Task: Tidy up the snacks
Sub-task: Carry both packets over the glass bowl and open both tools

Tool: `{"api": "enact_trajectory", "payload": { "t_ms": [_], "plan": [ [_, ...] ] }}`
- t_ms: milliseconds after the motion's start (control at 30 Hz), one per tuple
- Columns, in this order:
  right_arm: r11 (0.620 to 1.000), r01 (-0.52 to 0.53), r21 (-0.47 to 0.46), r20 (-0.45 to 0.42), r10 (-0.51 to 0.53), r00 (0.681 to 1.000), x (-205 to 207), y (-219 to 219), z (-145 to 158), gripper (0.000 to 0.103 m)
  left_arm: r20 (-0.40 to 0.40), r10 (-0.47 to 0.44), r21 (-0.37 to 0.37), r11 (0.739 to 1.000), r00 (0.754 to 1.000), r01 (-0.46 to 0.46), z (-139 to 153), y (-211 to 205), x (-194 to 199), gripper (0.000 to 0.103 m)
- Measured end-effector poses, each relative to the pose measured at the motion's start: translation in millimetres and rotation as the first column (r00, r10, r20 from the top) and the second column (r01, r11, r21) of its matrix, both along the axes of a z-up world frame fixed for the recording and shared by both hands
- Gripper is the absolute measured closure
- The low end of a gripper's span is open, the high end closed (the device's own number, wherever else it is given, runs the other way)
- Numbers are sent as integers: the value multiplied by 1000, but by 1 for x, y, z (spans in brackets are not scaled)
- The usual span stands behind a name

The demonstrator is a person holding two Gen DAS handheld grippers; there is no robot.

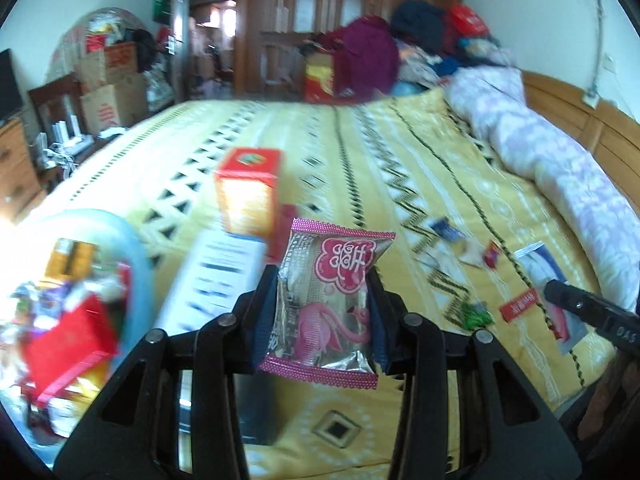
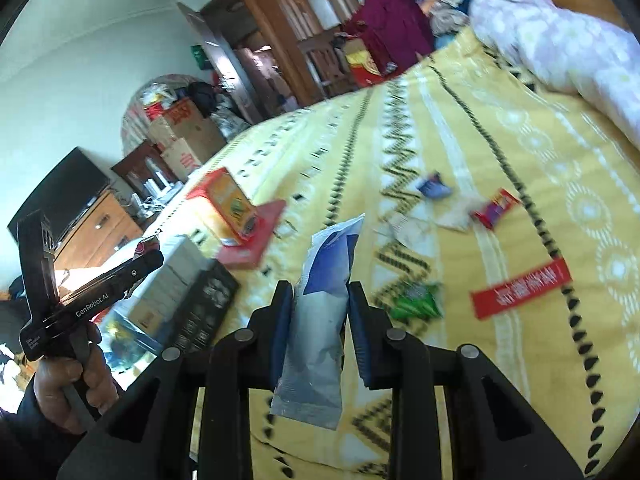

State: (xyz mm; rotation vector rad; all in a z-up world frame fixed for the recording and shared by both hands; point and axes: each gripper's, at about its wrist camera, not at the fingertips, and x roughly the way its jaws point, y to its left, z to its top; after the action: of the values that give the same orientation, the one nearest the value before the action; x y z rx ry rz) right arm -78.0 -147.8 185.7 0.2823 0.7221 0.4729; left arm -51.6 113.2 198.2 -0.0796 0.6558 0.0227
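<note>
Well, both grippers have a snack up off the yellow patterned bedspread (image 1: 420, 184). The left gripper (image 1: 322, 312) pinches a shiny pink-edged flamingo packet (image 1: 328, 300); the right gripper (image 2: 320, 328) pinches a blue-and-white foil pouch (image 2: 320, 320). The round pale-blue tub (image 1: 120, 248) near the bed's left edge already holds snacks — a flat red packet (image 2: 520, 288) and other small ones wait mid-bed.
</note>
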Motion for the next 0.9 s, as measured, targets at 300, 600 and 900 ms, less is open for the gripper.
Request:
{"api": "enact_trajectory", "payload": {
  "t_ms": [300, 600, 900],
  "plan": [
    [951, -307, 21, 141, 302, 943, 23, 159, 81, 72, 30, 304, -11, 953, 952, -303, 33, 137, -29, 62],
    [850, -524, 47, 136, 515, 847, 33, 316, 106, 72, -49, 522, -20, 852, 852, -523, 12, 238, -52, 61],
    [795, -607, 10, 60, 605, 794, 21, 405, 79, 72, -103, 517, -39, 852, 850, -522, -4, 255, -61, 61]
  ]
}}
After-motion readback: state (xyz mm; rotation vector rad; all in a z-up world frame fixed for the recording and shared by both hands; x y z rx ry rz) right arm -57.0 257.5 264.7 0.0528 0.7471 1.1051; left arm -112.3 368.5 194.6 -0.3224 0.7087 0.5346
